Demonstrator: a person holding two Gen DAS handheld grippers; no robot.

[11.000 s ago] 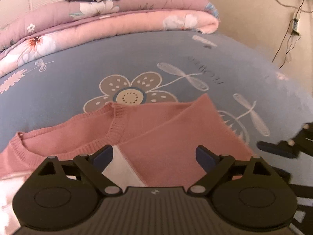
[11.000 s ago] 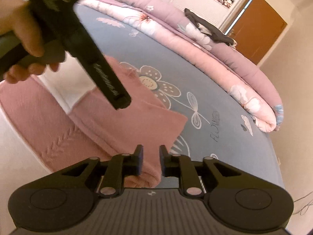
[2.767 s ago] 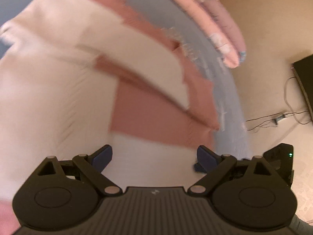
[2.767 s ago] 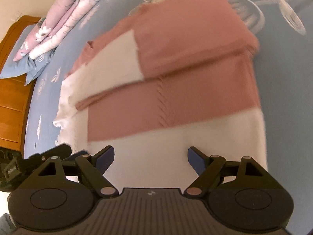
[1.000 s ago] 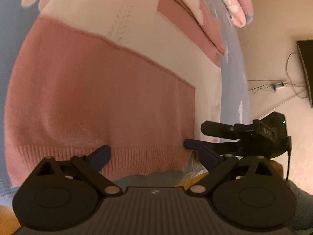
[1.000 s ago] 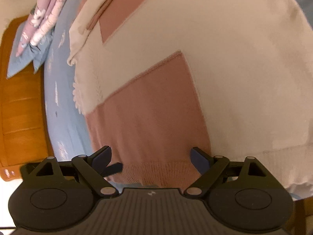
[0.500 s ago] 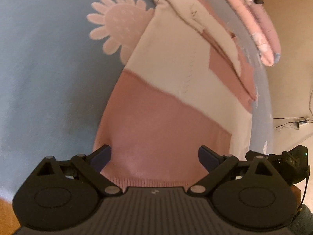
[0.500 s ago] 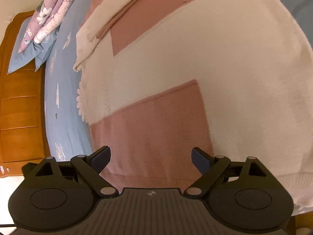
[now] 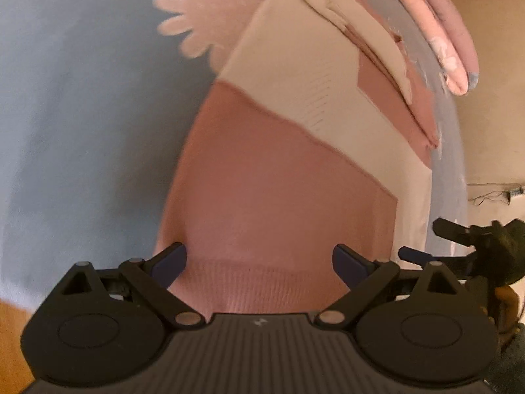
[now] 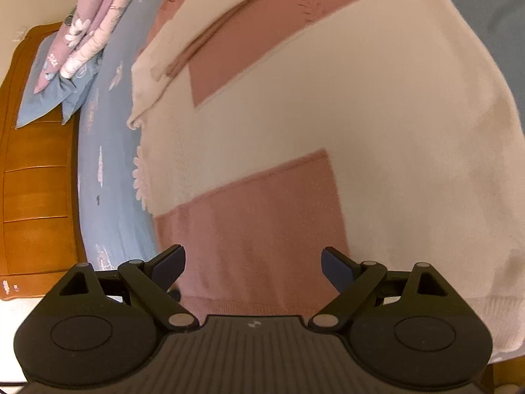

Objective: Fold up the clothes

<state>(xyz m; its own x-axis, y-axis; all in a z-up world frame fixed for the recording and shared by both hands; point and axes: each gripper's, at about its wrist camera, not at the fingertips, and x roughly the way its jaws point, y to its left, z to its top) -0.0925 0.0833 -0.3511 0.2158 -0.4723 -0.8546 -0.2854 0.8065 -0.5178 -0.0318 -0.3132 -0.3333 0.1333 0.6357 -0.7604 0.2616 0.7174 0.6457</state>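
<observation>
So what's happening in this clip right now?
A person with a handheld gripper in each hand is folding a pink and cream sweater laid out on a bed with a blue sheet. The sleeves are already folded in over the body. Both the left gripper and the right gripper are open and sit at the sweater's ribbed bottom hem, gripping nothing. The bottom has not yet been folded up. A rolled pink floral quilt lies at the far side of the bed.
</observation>
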